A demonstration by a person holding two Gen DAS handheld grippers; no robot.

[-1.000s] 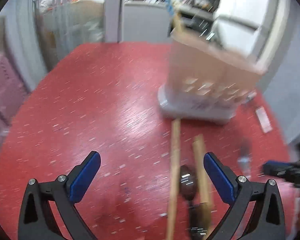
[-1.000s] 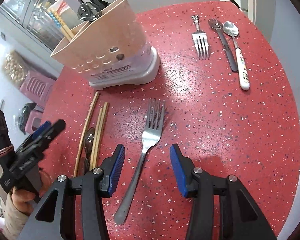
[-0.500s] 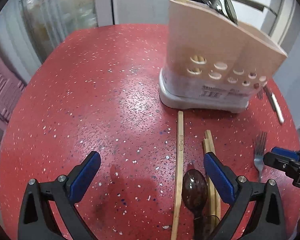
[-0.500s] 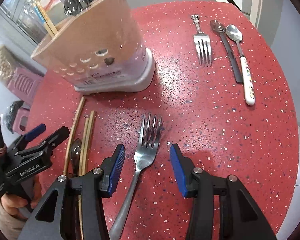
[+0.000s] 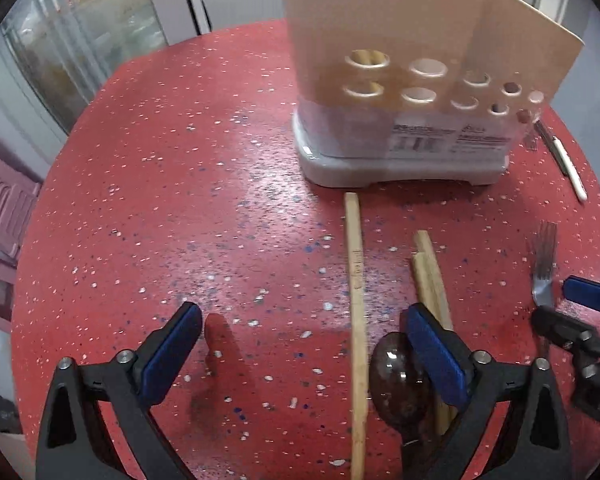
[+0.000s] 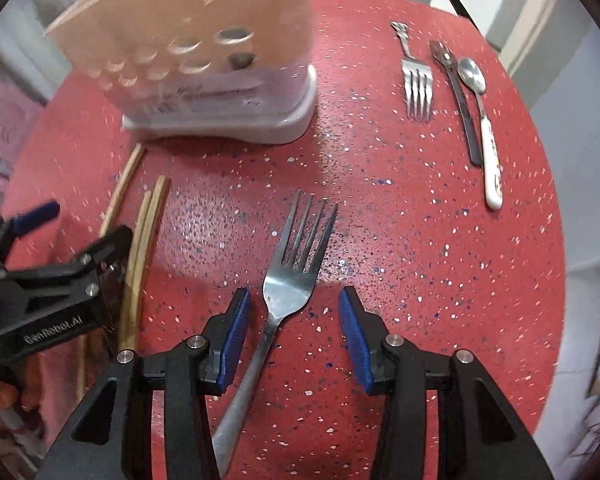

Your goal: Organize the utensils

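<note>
A beige utensil holder [image 5: 412, 92] with round holes stands on the red speckled table [image 5: 180, 200]; it also shows in the right wrist view [image 6: 204, 60]. My left gripper [image 5: 300, 344] is open, low over the table, with a single wooden chopstick [image 5: 356, 300] and a dark spoon bowl [image 5: 396, 376] between its fingers; a chopstick pair [image 5: 430, 276] runs under its right finger. My right gripper [image 6: 294, 336] is open and straddles the neck of a steel fork [image 6: 292, 264] lying on the table.
At the far right lie a second fork [image 6: 416, 76], a dark-handled spoon [image 6: 458, 92] and a white-handled spoon [image 6: 484, 128]. The left gripper shows in the right wrist view [image 6: 52, 280]. The table's round edge curves close on the right.
Both grippers have moved forward and lower towards the table. The right gripper now straddles the fork's neck. The left gripper has closed in on the chopsticks and dark spoon.
</note>
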